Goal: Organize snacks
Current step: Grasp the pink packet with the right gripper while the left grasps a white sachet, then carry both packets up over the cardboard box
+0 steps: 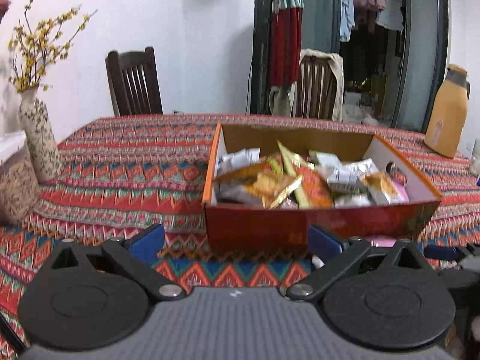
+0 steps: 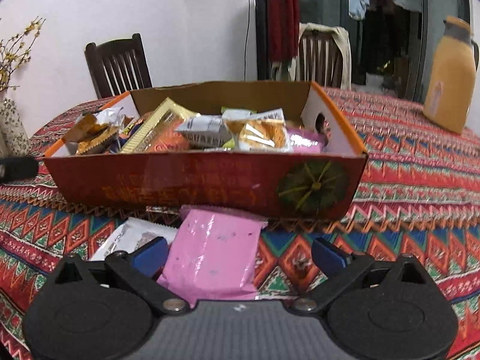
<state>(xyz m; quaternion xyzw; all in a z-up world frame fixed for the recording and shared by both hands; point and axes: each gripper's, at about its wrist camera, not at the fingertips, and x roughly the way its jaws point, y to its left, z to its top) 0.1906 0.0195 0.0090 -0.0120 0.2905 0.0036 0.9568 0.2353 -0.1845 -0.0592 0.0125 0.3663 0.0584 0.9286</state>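
On the table, covered with a woven cloth of red, blue and green zigzag bands, a shallow red-orange cardboard box was seen standing toward the near edge. It was heaped with small foil and plastic snack packets in silver, gold, orange and pink.

Outside the box, on the cloth just in front of its near wall, a pink snack packet was found lying flat, with a white packet beside it and partly tucked under it. The right gripper was held wide apart over the pink packet; its left blue pad sat at the packet's edge, the right pad well clear, and nothing was gripped. The left gripper was likewise spread wide and empty above bare cloth, facing the box's near-left corner.

The pink packet was judged to be light, soft and crinkly, with a glossy film likely to slip between the pads and contents that might be crushed by a hard squeeze. A hold across its narrow width near the middle, or on the crimped end seam, was judged safest. The white packet below was thought likely to be dragged along.

At the table's far right corner a tan thermos jug was seen, and at the left edge a speckled ceramic vase of yellow blossom.
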